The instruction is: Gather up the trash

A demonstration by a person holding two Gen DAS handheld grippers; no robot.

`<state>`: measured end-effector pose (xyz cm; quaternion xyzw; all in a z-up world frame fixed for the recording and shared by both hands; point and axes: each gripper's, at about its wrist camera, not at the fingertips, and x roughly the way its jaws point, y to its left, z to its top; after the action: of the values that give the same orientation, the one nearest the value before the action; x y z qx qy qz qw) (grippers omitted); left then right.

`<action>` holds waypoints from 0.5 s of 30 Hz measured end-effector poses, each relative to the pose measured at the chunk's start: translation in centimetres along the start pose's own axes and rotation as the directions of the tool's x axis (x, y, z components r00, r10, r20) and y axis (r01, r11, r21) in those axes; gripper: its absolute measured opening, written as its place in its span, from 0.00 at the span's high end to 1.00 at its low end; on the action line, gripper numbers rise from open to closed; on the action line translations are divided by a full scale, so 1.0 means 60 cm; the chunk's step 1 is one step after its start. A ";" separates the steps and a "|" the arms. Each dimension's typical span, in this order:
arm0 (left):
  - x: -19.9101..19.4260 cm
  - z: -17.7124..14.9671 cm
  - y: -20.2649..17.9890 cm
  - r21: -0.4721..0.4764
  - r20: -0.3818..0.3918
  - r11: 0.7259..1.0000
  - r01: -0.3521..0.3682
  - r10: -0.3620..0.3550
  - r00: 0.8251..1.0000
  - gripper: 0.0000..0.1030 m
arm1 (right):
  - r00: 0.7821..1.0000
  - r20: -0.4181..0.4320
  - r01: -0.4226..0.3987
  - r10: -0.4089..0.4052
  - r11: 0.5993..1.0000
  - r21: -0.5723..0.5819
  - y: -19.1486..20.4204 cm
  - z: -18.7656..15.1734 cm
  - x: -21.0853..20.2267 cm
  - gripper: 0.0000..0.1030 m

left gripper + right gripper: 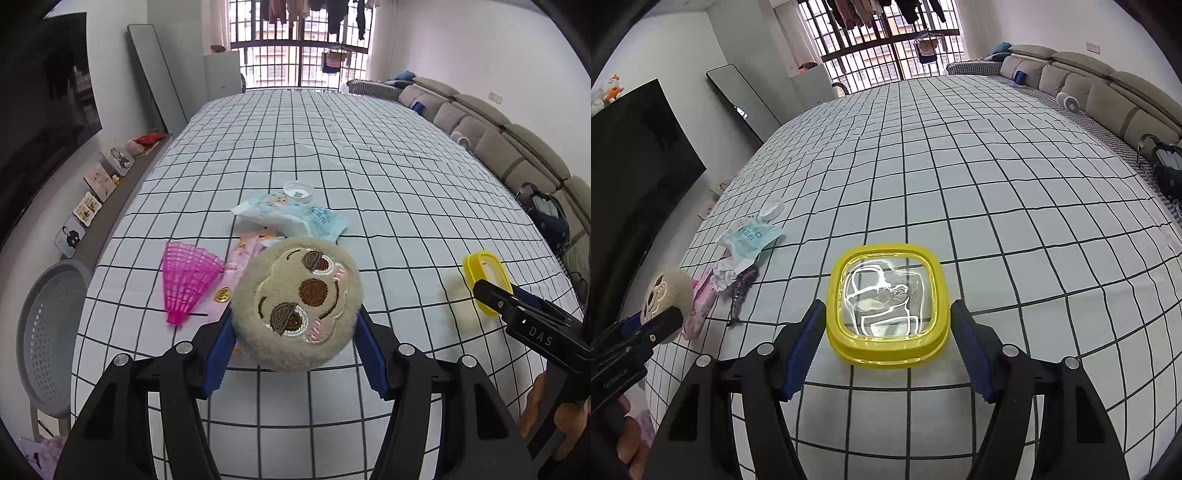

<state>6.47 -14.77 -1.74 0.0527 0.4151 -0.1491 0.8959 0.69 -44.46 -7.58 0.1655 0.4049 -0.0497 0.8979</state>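
My left gripper (295,328) is shut on a round beige plush face (297,302), held above the checked tablecloth (332,147); it also shows in the right wrist view (666,295). My right gripper (886,321) is shut on a yellow-rimmed clear lid (886,302), seen at the right of the left wrist view (484,280). On the cloth lie a light-blue wrapper (295,218), a pink plastic fan (188,280), pink wrappers (240,258), a white cap (298,191) and a gold coin (222,294).
A grey perforated basket (48,332) stands on the floor left of the table. A dark crumpled piece (740,291) lies by the wrappers. A sofa (498,136) runs along the right; a TV (631,177) hangs on the left wall.
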 end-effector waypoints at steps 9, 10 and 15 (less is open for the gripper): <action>-0.052 -0.021 0.091 -0.069 0.044 0.994 -0.085 0.088 0.995 0.43 | 0.999 -0.001 -0.042 0.042 0.997 -0.060 0.075 -0.011 -0.022 0.35; -0.056 -0.025 0.102 -0.076 0.048 0.992 -0.099 0.103 0.993 0.43 | 0.999 0.000 -0.047 0.047 0.996 -0.069 0.086 -0.014 -0.024 0.35; -0.069 -0.047 0.155 -0.107 0.051 0.982 -0.157 0.163 0.985 0.43 | 0.996 -0.014 -0.086 0.084 0.990 -0.114 0.140 -0.028 -0.027 0.35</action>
<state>4.79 -4.42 -0.70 0.0354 0.3898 -0.0566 0.9185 0.29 -36.04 -5.27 0.1310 0.4038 0.0126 0.9053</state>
